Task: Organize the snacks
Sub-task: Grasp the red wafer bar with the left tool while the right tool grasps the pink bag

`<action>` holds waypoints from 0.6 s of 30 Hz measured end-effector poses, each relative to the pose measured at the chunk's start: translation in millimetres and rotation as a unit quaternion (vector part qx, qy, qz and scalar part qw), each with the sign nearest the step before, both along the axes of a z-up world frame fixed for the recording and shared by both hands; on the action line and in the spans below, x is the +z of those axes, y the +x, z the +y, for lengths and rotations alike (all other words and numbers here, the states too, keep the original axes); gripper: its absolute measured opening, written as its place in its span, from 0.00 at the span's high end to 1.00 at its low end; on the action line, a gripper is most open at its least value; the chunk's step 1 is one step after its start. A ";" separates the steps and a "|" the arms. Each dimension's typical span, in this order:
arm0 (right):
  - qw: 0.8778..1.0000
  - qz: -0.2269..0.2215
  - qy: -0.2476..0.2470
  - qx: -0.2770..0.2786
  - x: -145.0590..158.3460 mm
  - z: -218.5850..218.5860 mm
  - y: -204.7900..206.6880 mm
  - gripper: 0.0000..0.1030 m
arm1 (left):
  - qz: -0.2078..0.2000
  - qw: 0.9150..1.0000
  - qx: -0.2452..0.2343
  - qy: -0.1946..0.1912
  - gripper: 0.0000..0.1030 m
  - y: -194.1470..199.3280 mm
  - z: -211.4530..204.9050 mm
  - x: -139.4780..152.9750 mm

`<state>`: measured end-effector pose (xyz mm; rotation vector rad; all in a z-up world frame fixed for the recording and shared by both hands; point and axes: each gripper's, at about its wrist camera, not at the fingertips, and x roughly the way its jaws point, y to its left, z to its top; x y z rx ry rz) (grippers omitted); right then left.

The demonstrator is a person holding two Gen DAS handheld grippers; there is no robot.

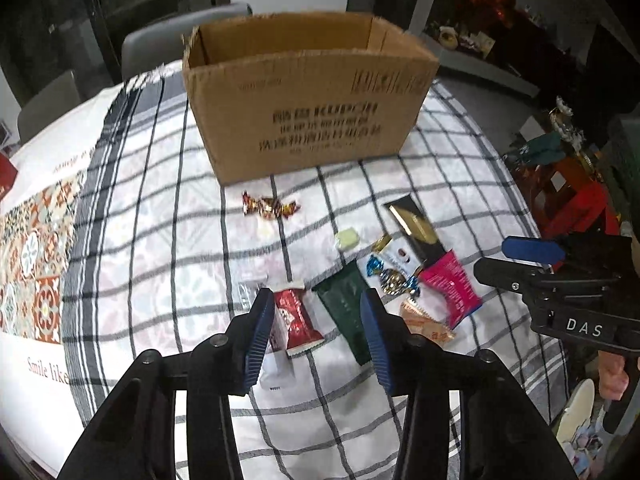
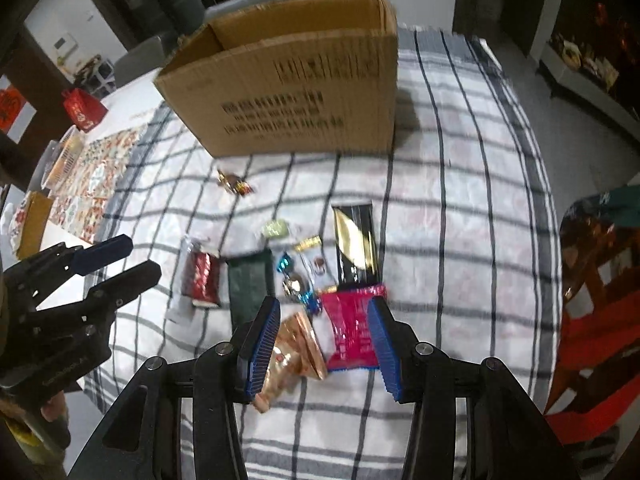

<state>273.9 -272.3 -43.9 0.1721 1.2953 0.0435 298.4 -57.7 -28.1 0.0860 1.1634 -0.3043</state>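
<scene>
Cardboard box [image 1: 308,104]: brown, open on top, and it sits at the far end of the checked cloth [image 1: 160,208]. I think the snacks should go in there.
Snacks: they all lie on the cloth, between my tongs and the box. I cannot see any inside the box from here.
Left gripper [image 1: 316,332]: its blue pads are part way open and hold nothing. I see them hanging above the cloth.
Red packet [image 1: 296,318]: it lies right under my left gripper, close to the left pad. Its long side points away from me, toward the box.
Green packet [image 1: 346,308]: it is long and dark, just beside the red one, by the right pad. It points toward the box too.
Right gripper [image 2: 326,340]: part way open as well, with nothing in it.
Pink packet [image 2: 352,328]: it lies below my right gripper, near the right pad. The orange packet [image 2: 296,344] is near the left pad.
Which hand is nearer: left for red and green, right for pink and orange.
Left view only: it shows more of the box's inside wall, and the pale green sweet [image 1: 347,239] sharply.
Right view only: it shows the whole pink packet, and the black and gold bar [image 2: 356,244] straight on.
Both views: the twisted sweet [image 1: 270,207] lies alone, close to the box.
</scene>
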 end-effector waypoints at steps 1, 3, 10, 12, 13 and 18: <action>1.000 0.007 0.000 -0.003 -4.6 -1.0 -0.3 0.55 | 0.004 1.000 0.001 0.004 0.60 0.7 -0.4 -3.7; 1.000 0.019 -0.002 -0.007 -13.0 -2.1 -0.3 0.55 | 0.015 1.000 0.004 0.008 0.62 2.4 -0.1 -12.5; 0.998 0.054 -0.009 -0.013 -36.7 -3.2 1.4 0.55 | 0.056 0.998 0.017 0.009 0.65 9.8 2.0 -41.2; 0.998 0.059 -0.011 -0.013 -40.2 -2.8 2.3 0.55 | 0.067 0.997 0.022 0.008 0.66 12.3 3.4 -48.6; 0.998 0.062 -0.013 -0.012 -42.1 -2.4 2.7 0.55 | 0.070 0.997 0.024 0.008 0.66 13.6 3.4 -51.6; 0.997 0.075 -0.016 -0.015 -50.8 -3.8 4.6 0.55 | 0.081 0.996 0.029 0.013 0.66 17.1 2.6 -62.7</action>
